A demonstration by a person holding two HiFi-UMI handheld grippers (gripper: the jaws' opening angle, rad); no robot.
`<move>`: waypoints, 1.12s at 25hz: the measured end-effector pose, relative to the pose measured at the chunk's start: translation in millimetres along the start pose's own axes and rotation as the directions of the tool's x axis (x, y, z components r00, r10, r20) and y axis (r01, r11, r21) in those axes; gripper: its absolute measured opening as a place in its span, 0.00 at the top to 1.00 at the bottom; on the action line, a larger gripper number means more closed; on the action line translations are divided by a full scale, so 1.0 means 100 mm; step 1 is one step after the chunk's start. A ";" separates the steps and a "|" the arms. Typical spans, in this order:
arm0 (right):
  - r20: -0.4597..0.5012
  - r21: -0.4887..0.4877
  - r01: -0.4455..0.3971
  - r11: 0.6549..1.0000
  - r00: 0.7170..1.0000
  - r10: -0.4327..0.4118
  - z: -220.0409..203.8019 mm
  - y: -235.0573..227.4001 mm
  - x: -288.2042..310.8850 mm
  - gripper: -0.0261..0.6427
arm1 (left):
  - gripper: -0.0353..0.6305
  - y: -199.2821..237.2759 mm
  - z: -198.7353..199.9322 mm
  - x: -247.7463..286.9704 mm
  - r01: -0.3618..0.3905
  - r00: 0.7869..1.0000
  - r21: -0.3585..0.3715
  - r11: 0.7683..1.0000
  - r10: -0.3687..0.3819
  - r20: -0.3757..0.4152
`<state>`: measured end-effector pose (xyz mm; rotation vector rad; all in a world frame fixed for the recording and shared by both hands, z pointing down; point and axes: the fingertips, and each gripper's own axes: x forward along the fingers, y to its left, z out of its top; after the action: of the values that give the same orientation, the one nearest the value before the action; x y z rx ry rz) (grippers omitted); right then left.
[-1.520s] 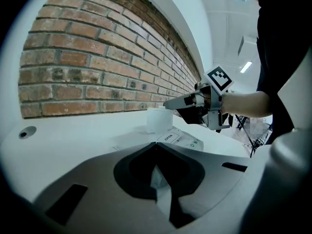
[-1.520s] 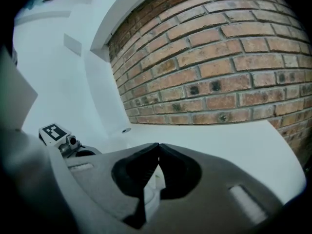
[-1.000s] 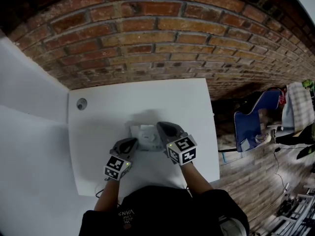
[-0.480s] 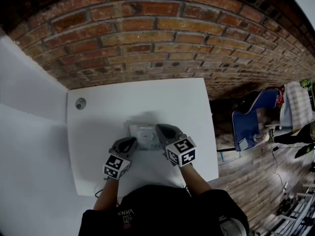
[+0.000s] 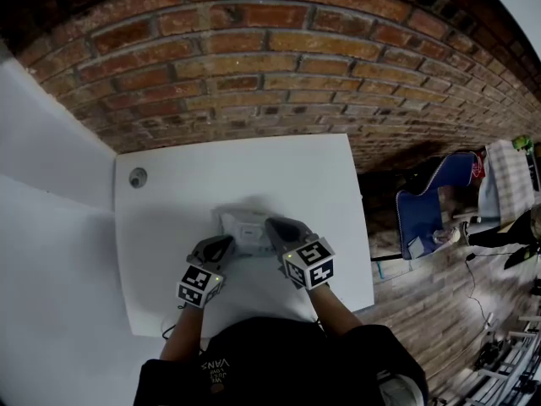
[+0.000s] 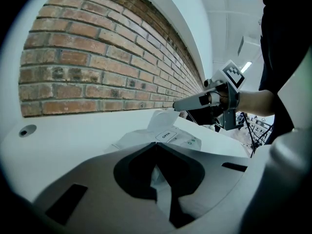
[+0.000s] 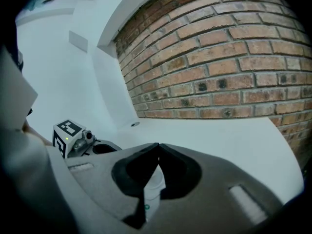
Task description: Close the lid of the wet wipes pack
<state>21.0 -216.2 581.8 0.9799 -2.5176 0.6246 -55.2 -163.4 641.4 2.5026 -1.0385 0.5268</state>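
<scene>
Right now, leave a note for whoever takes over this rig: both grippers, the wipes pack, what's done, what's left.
Left gripper: jaws together, low at the near edge of the wipes pack, nothing clearly clamped.
Right gripper: jaws together above the pack, tips beside a white flap that stands up.
The pack lies on the white table, between the two grippers.
Done: both grippers are at the pack.
Left: the flap looks raised; probably press it flat and check that it shuts.
</scene>
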 end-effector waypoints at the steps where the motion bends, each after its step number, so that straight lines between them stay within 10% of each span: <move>1: -0.002 0.000 0.000 1.000 1.000 0.000 -0.01 0.01 0.00 0.96 | 0.95 0.00 0.00 0.00 0.001 1.000 0.001 1.000 -0.001 -0.001; 28: -0.100 -0.016 -0.020 1.000 0.995 0.018 -0.38 0.18 0.05 0.96 | 0.95 -0.04 -0.05 -0.03 0.002 1.000 -0.011 1.000 -0.002 -0.003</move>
<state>11.2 -187.3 611.5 0.8969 -2.4434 0.6413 -55.0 -156.7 643.3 2.4922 -1.0350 0.5225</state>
